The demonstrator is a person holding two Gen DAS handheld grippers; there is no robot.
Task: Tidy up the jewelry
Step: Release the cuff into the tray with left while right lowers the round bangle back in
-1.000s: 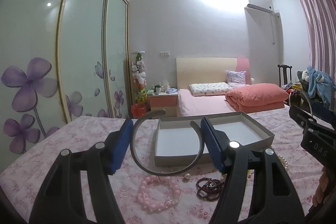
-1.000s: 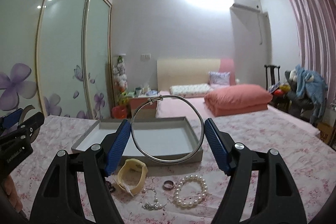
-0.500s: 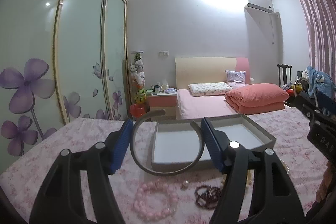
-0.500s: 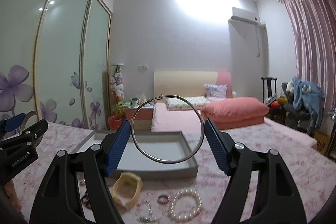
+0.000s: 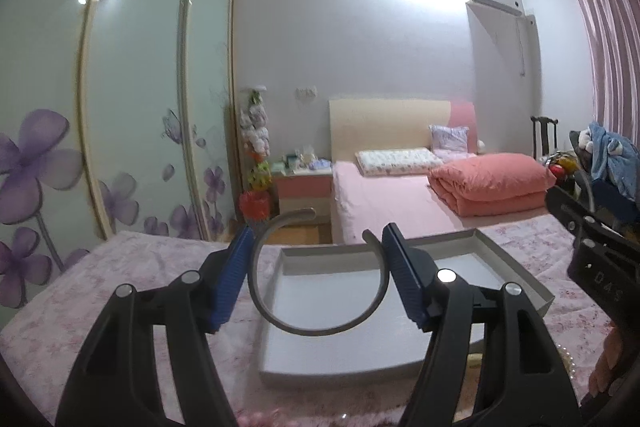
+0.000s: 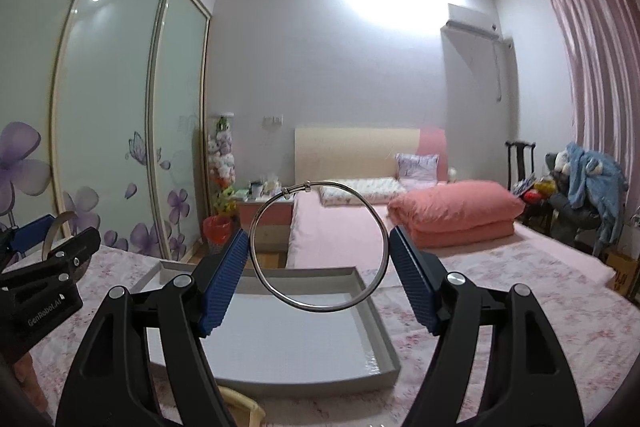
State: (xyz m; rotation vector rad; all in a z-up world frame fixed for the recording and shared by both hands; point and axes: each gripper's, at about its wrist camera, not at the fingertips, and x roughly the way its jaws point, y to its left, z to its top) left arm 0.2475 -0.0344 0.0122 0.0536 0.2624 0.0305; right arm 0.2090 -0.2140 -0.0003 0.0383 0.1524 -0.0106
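Both hand-held grippers have come forward and up over the last second, so the loose beads and watch that lay in front of the box have slid almost out of view and the box now sits right under the jewelry being carried.

On the left, the left hand-held gripper pinches an open cuff bangle across its width, one blue pad against each side, the gap in the band facing up and away. It looks like a flat, stiff band, light, and probably a little springy where it opens; squeezing across the gap side could flex it, so the hold on the two closed flanks seems the right one. It hangs above the near left part of the grey box, which stands on the pink flowered worktop.

On the right, the right hand-held gripper holds a thin round wire hoop the same way, pads touching its left and right sides, the small clasp at the top. This one appears much thinner, smooth and likely slippery, and I would guess it can twist or pop out if the grip eases unevenly. It floats over the far end of the box, whose white floor looks bare. A yellowish watch peeps in at the bottom edge.
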